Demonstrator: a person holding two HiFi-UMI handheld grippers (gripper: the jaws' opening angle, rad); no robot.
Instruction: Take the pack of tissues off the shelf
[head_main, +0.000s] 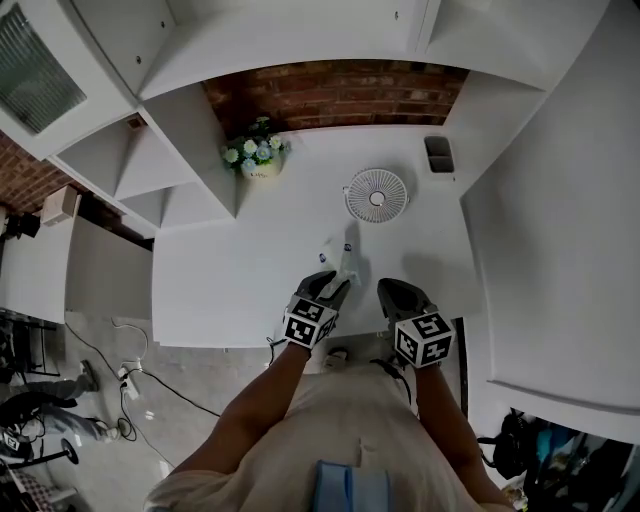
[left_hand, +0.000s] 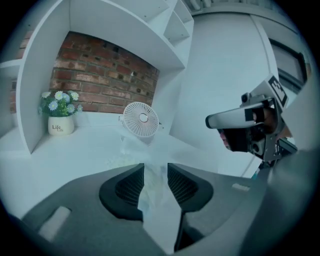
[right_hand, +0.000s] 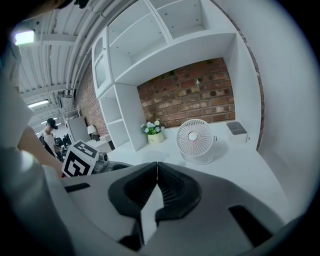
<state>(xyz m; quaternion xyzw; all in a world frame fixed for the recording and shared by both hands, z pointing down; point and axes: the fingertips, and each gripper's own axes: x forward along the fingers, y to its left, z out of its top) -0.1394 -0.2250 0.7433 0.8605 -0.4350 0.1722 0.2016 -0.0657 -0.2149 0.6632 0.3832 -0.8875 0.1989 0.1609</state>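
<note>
Left gripper view: the left gripper (left_hand: 155, 168) has its jaws slightly apart around the tissue pack (left_hand: 156, 200), seemingly not pinching it. The pack rests on the table (left_hand: 85, 145), with the fan (left_hand: 141, 119) at twelve o'clock. The right gripper (right_hand: 157, 167) has its jaws together, empty. The pack looks light, soft and slippery, so grip its flat sides.

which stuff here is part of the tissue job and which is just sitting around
Job: pack of tissues, between the parted jaws of the left claw; white shelf surface.
Lying about: fan, flower pot, grey box; right claw, shut and empty.
</note>
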